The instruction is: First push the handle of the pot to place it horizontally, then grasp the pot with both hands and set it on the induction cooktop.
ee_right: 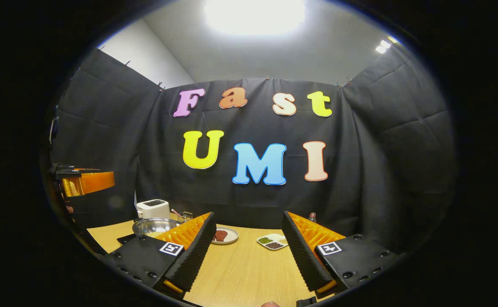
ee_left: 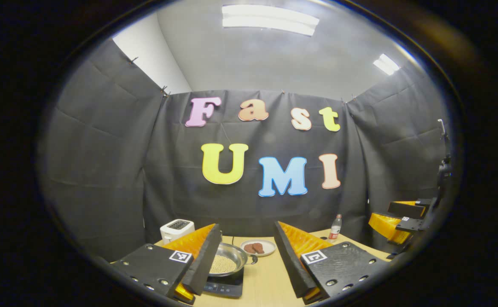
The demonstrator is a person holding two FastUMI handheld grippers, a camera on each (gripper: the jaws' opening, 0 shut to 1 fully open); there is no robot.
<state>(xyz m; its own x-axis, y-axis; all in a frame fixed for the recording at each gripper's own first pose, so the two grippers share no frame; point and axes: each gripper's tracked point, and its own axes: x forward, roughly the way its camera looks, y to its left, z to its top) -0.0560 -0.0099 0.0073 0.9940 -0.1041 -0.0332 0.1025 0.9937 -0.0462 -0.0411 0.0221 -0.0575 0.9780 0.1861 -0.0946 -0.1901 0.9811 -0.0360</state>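
Sitting on the induction cooktop (ee_left: pixel 225 286), the pot (ee_left: pixel 227 261) lies just ahead of the released left hand-held gripper (ee_left: pixel 249 273); the right hand-held gripper (ee_right: pixel 249 260), also released, stands farther off.

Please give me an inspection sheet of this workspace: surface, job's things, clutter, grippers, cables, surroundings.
Surface: wooden table, bare in the middle.
Job's things: metal pot sits on the induction cooktop; something pale and grainy lies inside the pot; its handle is hard to make out.
Clutter: white toaster; plate of brown food; bottle; divided dish with small portions.
Grippers: left gripper open, holding nothing, the pot just beyond its left finger; right gripper open, holding nothing, over bare table.
Cables: nothing seen.
Surroundings: black cloth wall, white ceiling with lit lamps.
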